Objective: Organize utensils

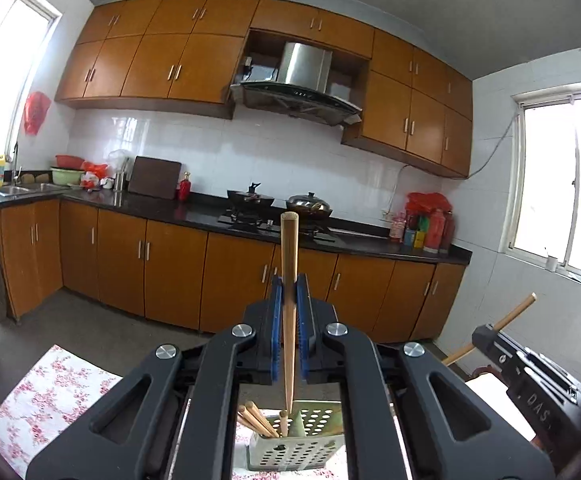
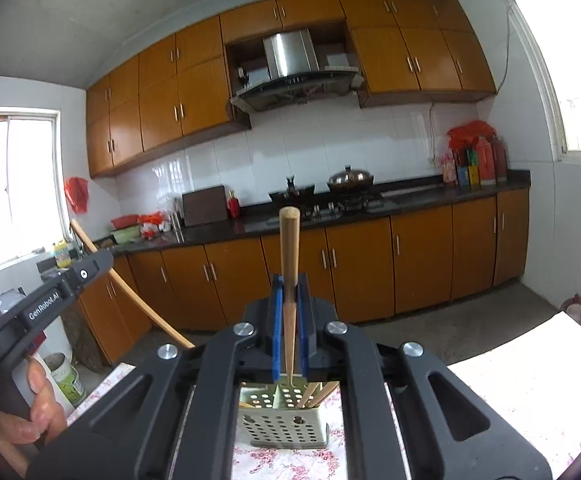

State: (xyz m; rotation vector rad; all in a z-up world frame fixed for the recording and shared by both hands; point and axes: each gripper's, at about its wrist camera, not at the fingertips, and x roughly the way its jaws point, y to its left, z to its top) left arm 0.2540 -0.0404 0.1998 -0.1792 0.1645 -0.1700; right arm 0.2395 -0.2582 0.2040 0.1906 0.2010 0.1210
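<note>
My left gripper [image 1: 289,292] is shut on a wooden chopstick [image 1: 289,248] that stands upright between the blue pads. Its thin tip hangs just above a perforated metal utensil holder [image 1: 310,452], which has several chopsticks [image 1: 256,422] in it. In the right wrist view, my right gripper [image 2: 289,292] is shut on a second chopstick [image 2: 289,248], also upright, tip over the same holder [image 2: 282,424]. Each gripper shows in the other's view: the right gripper [image 1: 486,334] at the right edge, the left gripper [image 2: 102,260] at the left, with a hand [image 2: 38,412] on its handle.
The holder stands on a table with a floral cloth [image 1: 46,392]. Beyond it is bare floor, then orange cabinets under a dark counter [image 1: 194,212] with a stove and lidded woks [image 1: 310,204]. A paint bucket [image 2: 66,380] stands on the floor at the left.
</note>
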